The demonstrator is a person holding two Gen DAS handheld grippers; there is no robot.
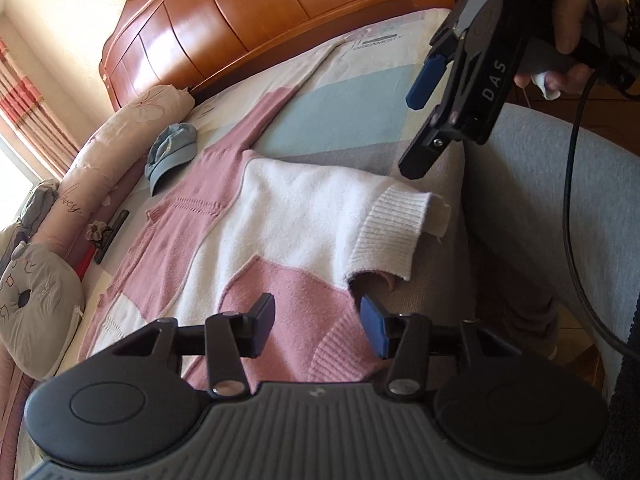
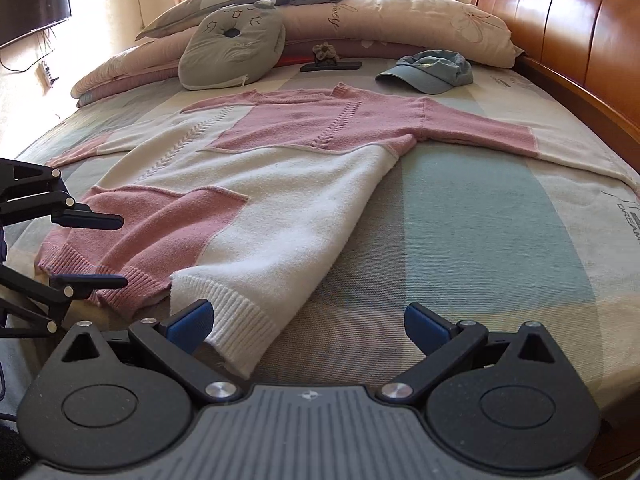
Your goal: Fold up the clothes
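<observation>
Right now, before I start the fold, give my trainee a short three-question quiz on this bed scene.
1. True or false: the left gripper and the right gripper are both open.
2. Which lies on the bed beyond the sweater, near the headboard? A) blue cap B) red towel C) black shoe
3. Fill in: the sweater's ribbed hem lies at the bed edge ____ the grippers.

Key: 1 true. 2 A, the cap. 3 nearest.
</observation>
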